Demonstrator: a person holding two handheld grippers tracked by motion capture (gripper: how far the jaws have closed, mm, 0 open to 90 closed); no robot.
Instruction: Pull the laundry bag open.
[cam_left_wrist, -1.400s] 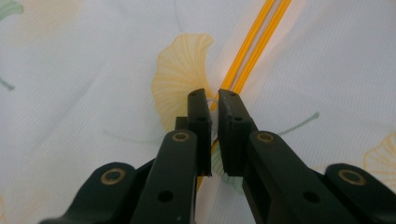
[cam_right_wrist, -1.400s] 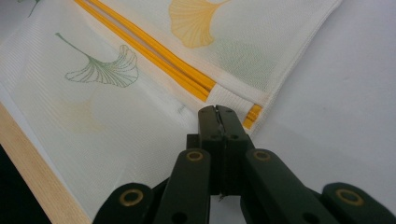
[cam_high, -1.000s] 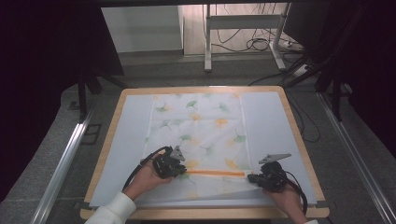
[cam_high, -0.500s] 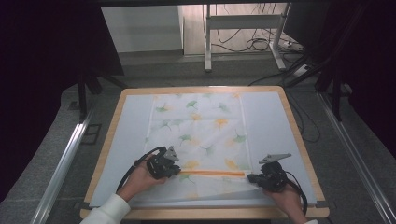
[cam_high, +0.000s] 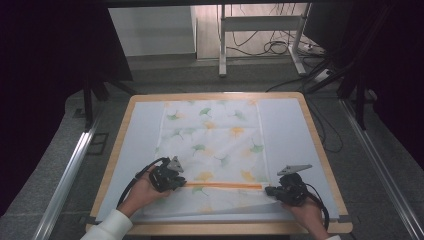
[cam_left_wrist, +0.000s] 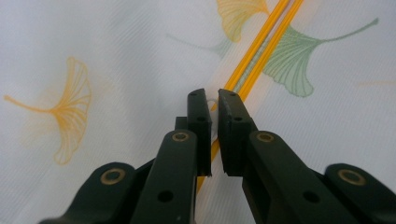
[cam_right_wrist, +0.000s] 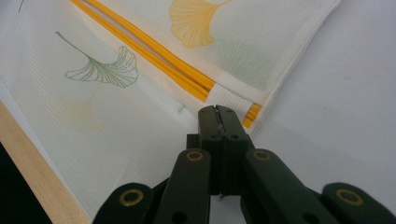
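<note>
A white mesh bag printed with green and orange ginkgo leaves lies flat on the table. An orange zipper runs across its near part. My left gripper is at the zipper's left end, shut on the small white zipper pull, with the zipper leading away ahead of the jaws. My right gripper is at the zipper's right end. In the right gripper view its jaws are pressed together on the bag's white edge where the zipper stops.
The bag rests on a white mat inside a wooden table rim; the near rim is close beside my right gripper. Cables trail from both grippers. Beyond the table are a grey floor, a stand's legs and dark curtains.
My left gripper has slid left along the zipper line, and the visible orange strip now reaches further left. The right gripper has stayed at the zipper's right end.
</note>
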